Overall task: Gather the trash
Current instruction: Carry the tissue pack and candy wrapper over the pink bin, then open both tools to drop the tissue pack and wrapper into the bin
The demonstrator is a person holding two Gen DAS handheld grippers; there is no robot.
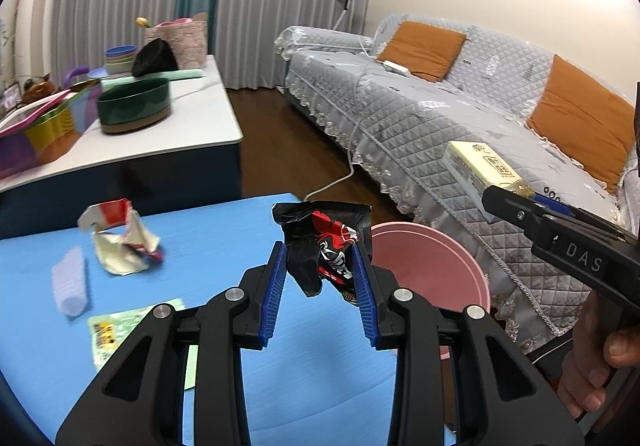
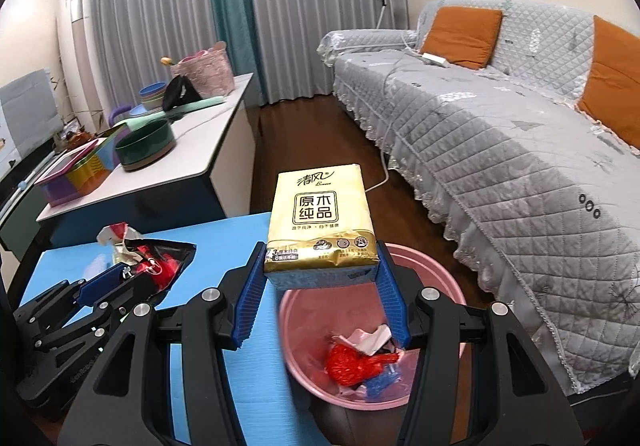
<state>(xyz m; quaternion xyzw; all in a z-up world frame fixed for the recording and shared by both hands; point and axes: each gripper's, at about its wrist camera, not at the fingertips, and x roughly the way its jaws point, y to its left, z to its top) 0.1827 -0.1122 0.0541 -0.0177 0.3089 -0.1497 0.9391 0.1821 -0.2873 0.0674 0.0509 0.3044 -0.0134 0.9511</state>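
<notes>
Trash rides in both tools: the right tool (image 2: 320, 278) clenches a yellow plastic-wrapped tissue pack (image 2: 322, 219) above the round pink plastic bin (image 2: 448, 274), apparently poised to drop it. Beside the bin, over the blue table (image 1: 224, 230), the left tool (image 1: 320, 274) grips a crumpled black-and-red snack wrapper (image 1: 324, 246).
</notes>
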